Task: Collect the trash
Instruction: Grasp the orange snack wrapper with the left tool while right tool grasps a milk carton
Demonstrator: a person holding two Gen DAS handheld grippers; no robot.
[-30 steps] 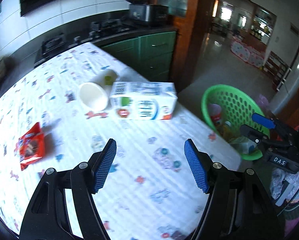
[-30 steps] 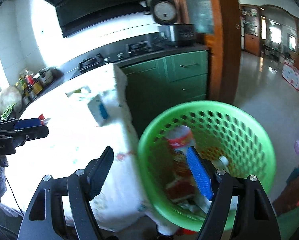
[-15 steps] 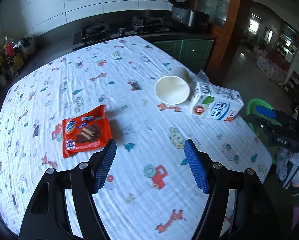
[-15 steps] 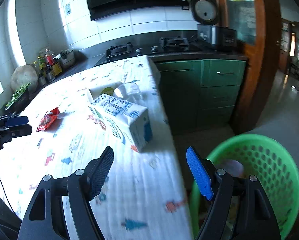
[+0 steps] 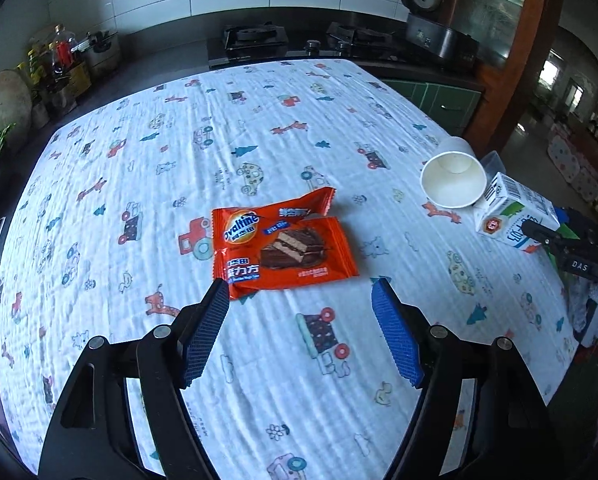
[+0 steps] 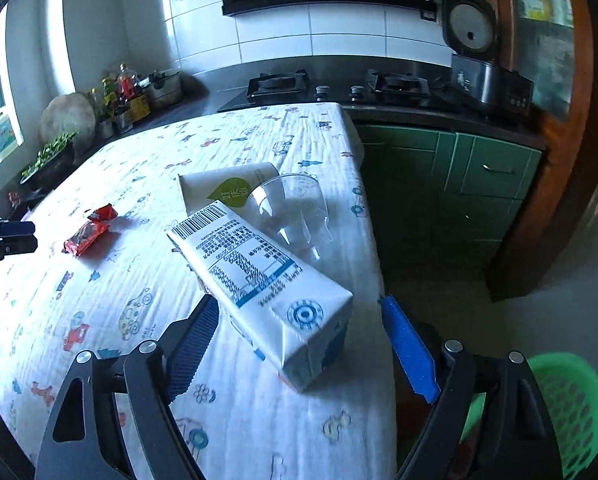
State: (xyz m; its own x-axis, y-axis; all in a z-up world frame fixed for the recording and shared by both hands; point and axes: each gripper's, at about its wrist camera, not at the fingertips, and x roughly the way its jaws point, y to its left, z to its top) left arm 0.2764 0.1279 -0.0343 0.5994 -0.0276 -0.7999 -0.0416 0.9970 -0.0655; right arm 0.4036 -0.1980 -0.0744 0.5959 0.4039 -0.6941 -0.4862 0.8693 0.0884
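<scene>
The left gripper (image 5: pixel 299 304) hangs tilted down over the counter (image 5: pixel 259 128), which is covered with a white cloth printed with small cars and animals. Its blue-padded fingers (image 5: pixel 205 332) stand wide apart, having just opened a little further, with nothing between them. The orange Ovaltine wrapper (image 5: pixel 283 248) lies flat on the cloth at twelve o'clock from the fingertips, its near left corner just beside the left pad but not gripped. At about two o'clock from the wrapper a white paper cup (image 5: pixel 453 178) lies on its side with its mouth toward the camera, and just to its right, toward three o'clock, lies the milk carton (image 5: pixel 515 218) near the counter's edge. The right gripper (image 6: pixel 299 312) also points down at the counter with its fingers (image 6: pixel 409 350) apart, their gap having just widened. The milk carton (image 6: pixel 259 276) lies on its side between them and reaches away toward eleven o'clock, and no pad presses on it. Beyond the carton the paper cup (image 6: pixel 219 190) and a clear plastic cup (image 6: pixel 295 212) lie tipped over side by side, close against the carton's far end. The wrapper (image 6: pixel 89 230) shows at nine o'clock from the carton, well apart. A green perforated basket (image 6: pixel 567 404) sits off the counter at four o'clock.
</scene>
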